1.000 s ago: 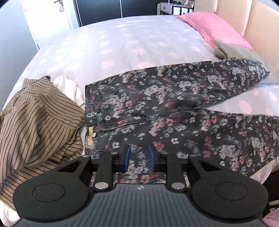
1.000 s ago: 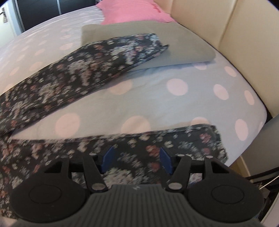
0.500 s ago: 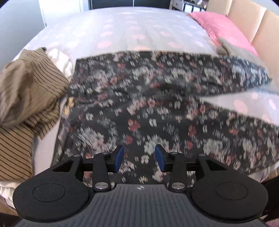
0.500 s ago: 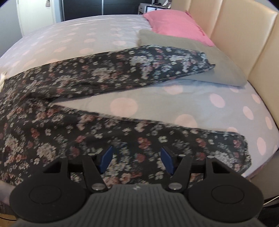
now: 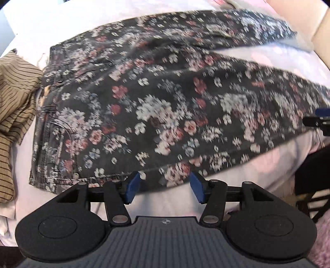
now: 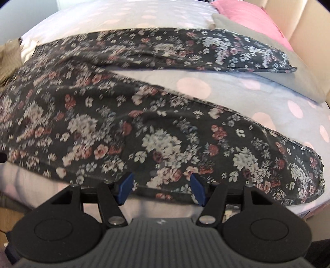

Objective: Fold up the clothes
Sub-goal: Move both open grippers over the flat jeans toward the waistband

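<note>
Dark floral trousers lie spread flat across the bed, waistband at the left, both legs running right in a V. My left gripper is open at the trousers' near edge by the hip, with nothing between its blue pads. In the right wrist view the same trousers fill the frame, and the far leg ends on a grey folded cloth. My right gripper stands open at the near leg's lower edge, holding nothing. Its fingertip shows at the right rim of the left wrist view.
A tan striped garment lies bunched left of the waistband. A grey folded cloth and a pink pillow sit by the beige headboard. The polka-dot sheet shows between the legs. The bed edge runs just below both grippers.
Both grippers have drawn back toward the near bed edge and tilted down over the trousers. The left gripper's jaws have widened over the second.
</note>
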A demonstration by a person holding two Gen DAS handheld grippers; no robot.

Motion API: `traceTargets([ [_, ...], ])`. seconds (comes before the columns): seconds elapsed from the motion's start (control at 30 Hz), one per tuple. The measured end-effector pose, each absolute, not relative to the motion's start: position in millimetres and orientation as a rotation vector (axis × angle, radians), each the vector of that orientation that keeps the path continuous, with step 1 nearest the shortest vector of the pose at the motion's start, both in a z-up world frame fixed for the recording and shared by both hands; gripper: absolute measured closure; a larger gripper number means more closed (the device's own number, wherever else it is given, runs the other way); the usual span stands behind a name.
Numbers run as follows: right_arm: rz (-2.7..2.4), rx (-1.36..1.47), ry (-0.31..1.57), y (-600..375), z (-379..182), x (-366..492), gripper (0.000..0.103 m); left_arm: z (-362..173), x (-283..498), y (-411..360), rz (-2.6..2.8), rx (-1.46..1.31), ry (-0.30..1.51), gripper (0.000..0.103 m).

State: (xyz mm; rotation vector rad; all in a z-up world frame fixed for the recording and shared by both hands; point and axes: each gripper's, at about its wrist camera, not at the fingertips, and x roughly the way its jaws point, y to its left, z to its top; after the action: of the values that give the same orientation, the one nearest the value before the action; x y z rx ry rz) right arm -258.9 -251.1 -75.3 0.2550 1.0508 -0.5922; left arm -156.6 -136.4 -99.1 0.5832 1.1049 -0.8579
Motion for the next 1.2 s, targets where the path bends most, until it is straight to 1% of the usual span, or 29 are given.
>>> traceTargets([
  [0.17, -0.578, 0.245, 1.069, -247.1, -79.8, -258.5, 0.039, -111.1, -168.7, -143.5, -0.876, 0.690, 1.064, 0.044],
  [0.4, -0.576, 0.256, 1.075, -247.3, -81.1, -260.1, 0.036, -125.0, -175.0, -149.6, -0.895, 0.833, 1.010, 0.044],
  [0.53, -0.578, 0.271, 1.072, -249.0, -80.5, -261.7, 0.036, -132.5, -177.0, -152.1, -0.898, 0.916, 0.956, 0.044],
  [0.7, -0.579, 0.276, 1.073, -249.0, -80.5, -262.0, 0.036, -135.5, -177.5, -154.4, -0.907, 0.947, 0.915, 0.044],
  [0.8, -0.571, 0.281, 1.080, -250.9, -79.0, -261.5, 0.036, -135.4, -181.4, -158.6, -0.928, 1.025, 0.863, 0.044],
  [0.93, -0.573, 0.270, 1.089, -262.9, -71.1, -262.2, 0.036, -137.3, -183.3, -162.5, -0.942, 1.169, 0.785, 0.044],
  [1.2, -0.583, 0.241, 1.108, -290.5, -52.9, -264.0, 0.036, -140.6, -172.8, -158.3, -0.981, 1.329, 0.708, 0.045],
])
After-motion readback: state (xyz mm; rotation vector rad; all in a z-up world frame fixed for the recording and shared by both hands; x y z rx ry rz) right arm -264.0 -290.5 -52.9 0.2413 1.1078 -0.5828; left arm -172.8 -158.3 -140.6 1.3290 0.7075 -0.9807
